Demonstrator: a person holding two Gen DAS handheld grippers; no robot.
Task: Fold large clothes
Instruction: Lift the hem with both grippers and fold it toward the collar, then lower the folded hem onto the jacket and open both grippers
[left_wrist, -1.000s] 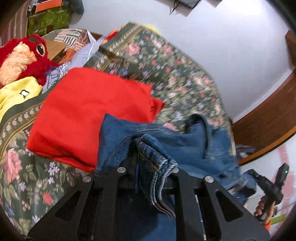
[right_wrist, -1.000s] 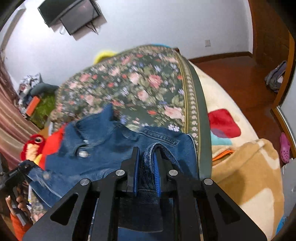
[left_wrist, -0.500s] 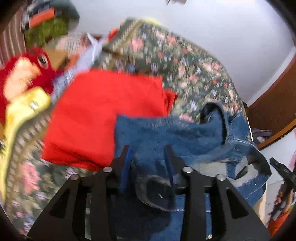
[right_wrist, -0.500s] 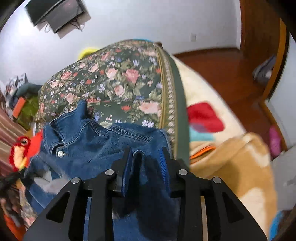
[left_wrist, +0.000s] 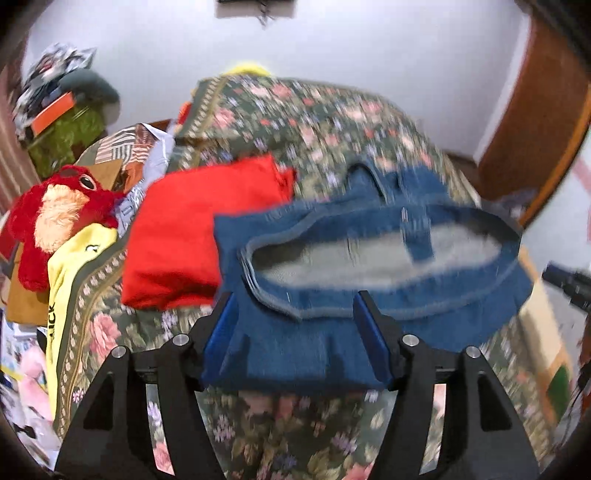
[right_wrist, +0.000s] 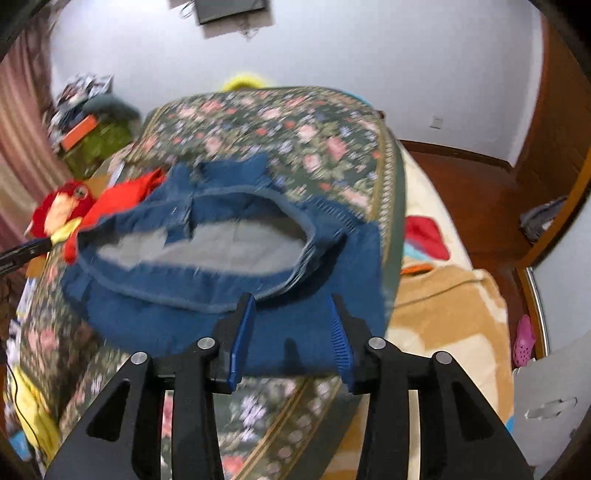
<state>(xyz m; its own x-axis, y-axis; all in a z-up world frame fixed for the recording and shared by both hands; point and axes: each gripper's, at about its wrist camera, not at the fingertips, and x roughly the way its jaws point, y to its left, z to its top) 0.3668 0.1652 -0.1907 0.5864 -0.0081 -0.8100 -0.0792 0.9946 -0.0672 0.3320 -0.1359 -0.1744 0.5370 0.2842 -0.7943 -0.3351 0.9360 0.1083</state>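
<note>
A blue denim jacket lies folded over on the floral bedspread, its grey lining showing in an open loop. It also shows in the right wrist view. My left gripper is open, its blue pads spread at the jacket's near left edge, holding nothing. My right gripper is open too, at the jacket's near right edge. A folded red garment lies left of the jacket.
A red plush toy and a yellow cloth sit at the left bed edge. A tan blanket hangs at the right side. Clutter is piled far left. Wooden floor lies right.
Both grippers have opened and let go of the denim jacket, then drawn back and up. The jacket has dropped onto the bedspread, doubled over.
</note>
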